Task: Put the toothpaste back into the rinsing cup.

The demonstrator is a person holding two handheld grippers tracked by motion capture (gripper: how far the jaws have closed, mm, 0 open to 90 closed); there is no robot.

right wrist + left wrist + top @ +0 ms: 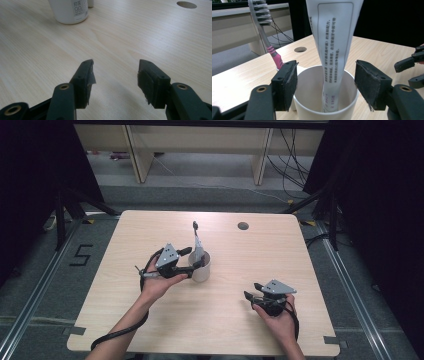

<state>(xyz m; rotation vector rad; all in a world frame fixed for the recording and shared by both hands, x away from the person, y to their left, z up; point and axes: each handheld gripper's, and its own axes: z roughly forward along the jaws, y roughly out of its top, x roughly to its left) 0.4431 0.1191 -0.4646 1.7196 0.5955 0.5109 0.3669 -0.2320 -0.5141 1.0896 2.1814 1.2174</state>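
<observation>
Toothpaste tube (334,45) upright in white cup (325,100) mid-table, leaning on the rim, beside toothbrush (265,32). Left gripper (325,85) wide open either side of the tube, pads (372,87) clear of it, gripping nothing. Right gripper (115,80) open and empty near the table's (150,325) right front edge. Risk: clipping the rim on withdrawal, tipping cup and contents.
</observation>
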